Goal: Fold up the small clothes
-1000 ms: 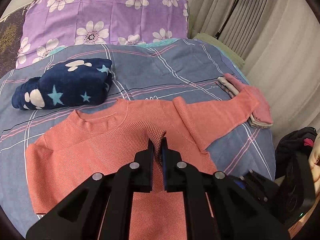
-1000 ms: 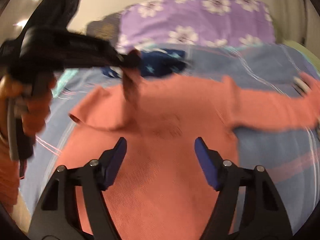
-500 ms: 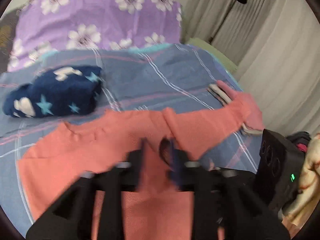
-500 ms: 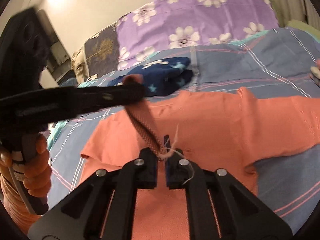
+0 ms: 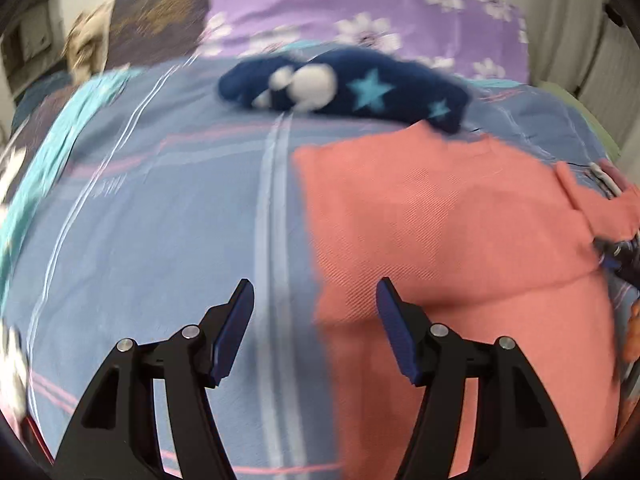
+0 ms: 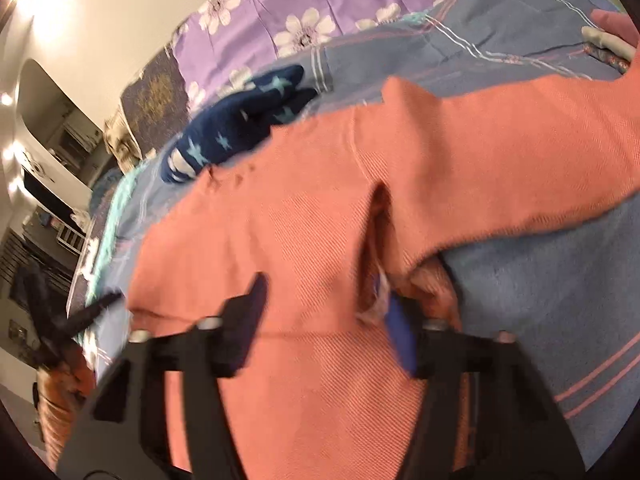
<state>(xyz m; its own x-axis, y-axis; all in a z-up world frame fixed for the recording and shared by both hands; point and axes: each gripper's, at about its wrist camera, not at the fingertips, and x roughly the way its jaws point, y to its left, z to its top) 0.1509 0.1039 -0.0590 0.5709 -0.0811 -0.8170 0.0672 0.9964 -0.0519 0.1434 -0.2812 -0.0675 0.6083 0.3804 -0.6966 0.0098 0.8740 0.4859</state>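
A salmon-pink long-sleeved top (image 5: 460,224) lies on the blue plaid bed cover, its left sleeve folded in over the body. My left gripper (image 5: 314,322) is open and empty, low over the cover at the top's left folded edge. In the right wrist view the same top (image 6: 320,208) fills the middle, its right sleeve stretched out to the far right. My right gripper (image 6: 326,316) is open just above the top's body; the cuff of the folded sleeve lies against its right finger (image 6: 400,336). Both views are motion-blurred.
A folded navy fleece with stars (image 5: 344,84) lies behind the top, before the purple flowered pillow (image 5: 360,12). A small stack of folded clothes (image 6: 608,46) sits at the bed's right edge under the sleeve end. The left gripper also shows in the right wrist view (image 6: 84,312).
Both grippers have let go of the sleeve cuff and opened. The left sleeve now lies folded across the body. The left gripper swung left to the top's edge; the right dropped close to the fabric.
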